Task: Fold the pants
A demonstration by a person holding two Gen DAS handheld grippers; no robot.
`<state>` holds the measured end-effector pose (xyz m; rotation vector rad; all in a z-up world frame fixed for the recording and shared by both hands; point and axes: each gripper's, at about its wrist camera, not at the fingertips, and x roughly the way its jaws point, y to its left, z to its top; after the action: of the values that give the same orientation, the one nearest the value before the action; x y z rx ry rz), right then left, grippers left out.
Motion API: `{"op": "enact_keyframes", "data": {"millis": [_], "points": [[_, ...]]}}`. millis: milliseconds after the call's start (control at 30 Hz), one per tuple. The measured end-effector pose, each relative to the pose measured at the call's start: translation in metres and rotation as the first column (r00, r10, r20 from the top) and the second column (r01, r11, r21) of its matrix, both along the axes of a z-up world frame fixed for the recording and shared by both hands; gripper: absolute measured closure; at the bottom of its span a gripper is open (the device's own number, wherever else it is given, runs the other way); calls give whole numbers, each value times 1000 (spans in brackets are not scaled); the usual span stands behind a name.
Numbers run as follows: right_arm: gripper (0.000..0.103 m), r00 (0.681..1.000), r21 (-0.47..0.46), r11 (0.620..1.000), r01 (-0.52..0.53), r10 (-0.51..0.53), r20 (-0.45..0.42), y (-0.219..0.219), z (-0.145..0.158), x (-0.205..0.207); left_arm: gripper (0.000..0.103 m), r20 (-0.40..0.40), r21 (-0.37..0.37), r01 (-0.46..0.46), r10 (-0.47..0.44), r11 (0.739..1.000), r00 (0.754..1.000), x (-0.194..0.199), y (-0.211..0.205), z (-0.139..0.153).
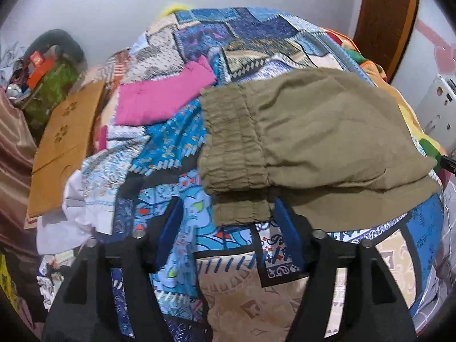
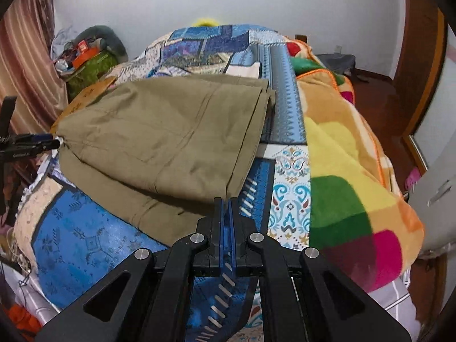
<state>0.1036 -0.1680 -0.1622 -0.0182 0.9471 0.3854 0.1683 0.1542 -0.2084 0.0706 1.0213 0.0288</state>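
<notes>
Olive-khaki pants (image 1: 319,131) lie folded over on the patchwork bedspread (image 1: 199,154), elastic waistband to the left in the left wrist view. My left gripper (image 1: 228,211) is open, and the lower waistband layer lies between its blue pads without being pinched. In the right wrist view the pants (image 2: 159,134) spread leftward, the upper layer's leg-hem corner coming down to my right gripper (image 2: 225,201), which is shut on that corner. The left gripper (image 2: 48,142) shows at the pants' far left end.
A folded pink garment (image 1: 162,97) and a brown cardboard sheet (image 1: 65,145) lie left of the pants. A colourful fleece blanket (image 2: 347,176) covers the bed's right side. Clutter and a green bag (image 2: 88,68) sit by the wall, beside a curtain (image 2: 25,65).
</notes>
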Motion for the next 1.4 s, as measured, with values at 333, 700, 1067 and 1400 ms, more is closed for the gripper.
{"op": "enact_keyframes", "data": {"millis": [333, 700, 1067, 1400], "points": [[62, 988, -16, 992, -126, 127, 86, 36, 27, -11, 4, 134, 37, 27, -31, 999, 991, -2, -35, 49], [62, 942, -85, 939, -333, 335, 11, 98, -3, -1, 4, 46, 111, 227, -233, 968, 971, 6, -104, 19], [85, 936, -19, 936, -352, 352, 8, 106, -12, 8, 4, -40, 181, 295, -293, 938, 955, 18, -125, -13], [96, 951, 54, 952, -302, 297, 87, 93, 13, 9, 43, 16, 250, 323, -338, 913, 941, 23, -133, -4]]}}
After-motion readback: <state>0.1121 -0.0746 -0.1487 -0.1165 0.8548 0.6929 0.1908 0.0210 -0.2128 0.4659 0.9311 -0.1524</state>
